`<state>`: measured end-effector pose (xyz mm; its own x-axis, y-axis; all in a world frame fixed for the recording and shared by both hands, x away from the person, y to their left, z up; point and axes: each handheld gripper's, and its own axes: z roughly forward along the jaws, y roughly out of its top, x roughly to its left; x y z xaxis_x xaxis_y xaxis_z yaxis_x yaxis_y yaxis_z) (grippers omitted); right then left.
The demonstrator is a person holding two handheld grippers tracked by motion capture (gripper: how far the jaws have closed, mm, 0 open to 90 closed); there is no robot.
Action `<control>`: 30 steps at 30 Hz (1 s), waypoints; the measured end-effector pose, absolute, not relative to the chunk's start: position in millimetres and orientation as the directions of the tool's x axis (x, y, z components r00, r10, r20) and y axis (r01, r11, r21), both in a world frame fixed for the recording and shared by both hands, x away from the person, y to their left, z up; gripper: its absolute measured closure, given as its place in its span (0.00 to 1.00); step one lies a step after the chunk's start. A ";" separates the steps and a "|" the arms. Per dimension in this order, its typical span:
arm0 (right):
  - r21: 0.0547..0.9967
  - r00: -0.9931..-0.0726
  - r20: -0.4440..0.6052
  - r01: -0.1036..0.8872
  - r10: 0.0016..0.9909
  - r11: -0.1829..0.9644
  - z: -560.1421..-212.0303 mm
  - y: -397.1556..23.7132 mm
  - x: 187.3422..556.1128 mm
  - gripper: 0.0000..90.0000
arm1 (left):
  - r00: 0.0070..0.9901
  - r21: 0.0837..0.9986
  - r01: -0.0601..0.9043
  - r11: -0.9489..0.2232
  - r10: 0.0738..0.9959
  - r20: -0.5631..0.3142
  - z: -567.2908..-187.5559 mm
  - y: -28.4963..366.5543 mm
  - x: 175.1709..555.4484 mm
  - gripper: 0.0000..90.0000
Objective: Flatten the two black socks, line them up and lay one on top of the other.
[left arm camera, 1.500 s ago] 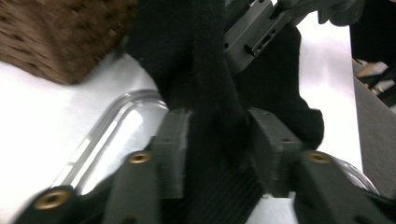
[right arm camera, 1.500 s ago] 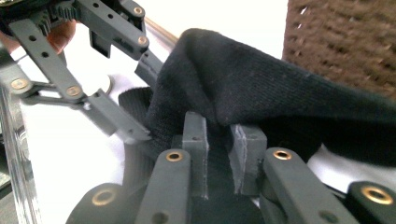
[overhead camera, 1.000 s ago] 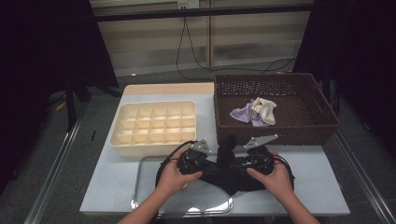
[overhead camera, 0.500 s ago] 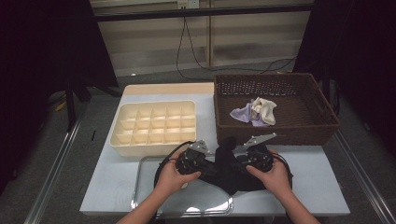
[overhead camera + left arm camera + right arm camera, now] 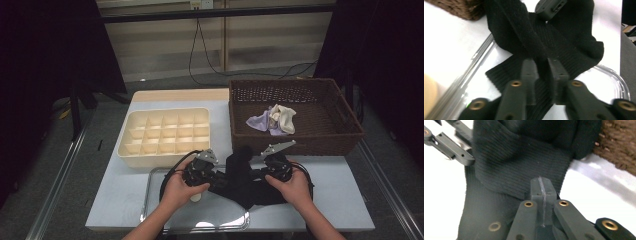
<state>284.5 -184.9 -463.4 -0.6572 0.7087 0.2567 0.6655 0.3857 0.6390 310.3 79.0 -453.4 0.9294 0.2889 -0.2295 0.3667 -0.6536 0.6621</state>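
Black ribbed knit, a sock or pair of socks (image 5: 240, 179), lies bunched on the near part of the desk (image 5: 125, 185), partly over a clear tray (image 5: 160, 200) and just in front of the wicker basket (image 5: 300, 135). Both grippers meet at it. Compared with a second ago the hands sit in almost the same spot and the dark cloth has barely changed shape; the jaws are what differ. The left gripper (image 5: 541, 72) has just been opening, and its jaws now stand a little apart with a fold of the knit between them, loosely straddled more than pinched. The right gripper (image 5: 541, 187) has just been closing and its jaws are pressed flat together; whether an edge of the fabric is caught in them I cannot tell.

The left gripper view shows the rib of the knit, a thick rolled band crossing it, the tray's curved rim and the other gripper's tip beyond. The right gripper view shows the cloth folded double beside the basket's weave. From the high view come the wider things: a cream compartment box (image 5: 165, 135) behind the left hand (image 5: 180, 187), pale and lilac cloths (image 5: 272, 120) in the basket, and the right hand (image 5: 292, 185).

White desk top, grey floor, dark curtains at both sides, cables hanging on the back wall.
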 end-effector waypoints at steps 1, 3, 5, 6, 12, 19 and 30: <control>0.641 -0.661 0.255 0.662 0.706 0.389 -461.7 -184.5 284.0 1.00 | 0.924 0.679 0.374 -0.632 0.318 -0.212 -452.4 80.9 309.8 0.66; 0.644 -0.661 0.256 0.661 0.706 0.385 -459.9 -184.3 283.3 1.00 | 0.925 0.675 0.370 -0.638 0.324 -0.200 -450.8 82.4 309.7 0.60; 0.649 -0.667 0.254 0.654 0.701 0.388 -456.9 -184.0 282.3 1.00 | 0.926 0.686 0.367 -0.628 0.318 -0.204 -447.5 83.9 308.7 0.56; 0.652 -0.671 0.257 0.651 0.695 0.389 -455.7 -183.7 281.7 1.00 | 0.928 0.692 0.360 -0.625 0.320 -0.193 -445.0 84.0 307.2 0.52; 0.664 -0.665 0.233 0.642 0.709 0.384 -452.0 -185.0 281.0 0.91 | 0.938 0.697 0.331 -0.636 0.302 -0.169 -444.8 80.1 302.8 0.47; 0.627 -0.637 0.202 0.668 0.744 0.401 -464.9 -187.6 288.1 0.52 | 0.940 0.688 0.330 -0.647 0.295 -0.173 -450.4 77.6 303.7 0.47; 0.604 -0.658 0.213 0.670 0.723 0.431 -468.1 -180.9 290.9 0.94 | 0.938 0.709 0.330 -0.623 0.298 -0.174 -446.3 77.6 301.9 0.46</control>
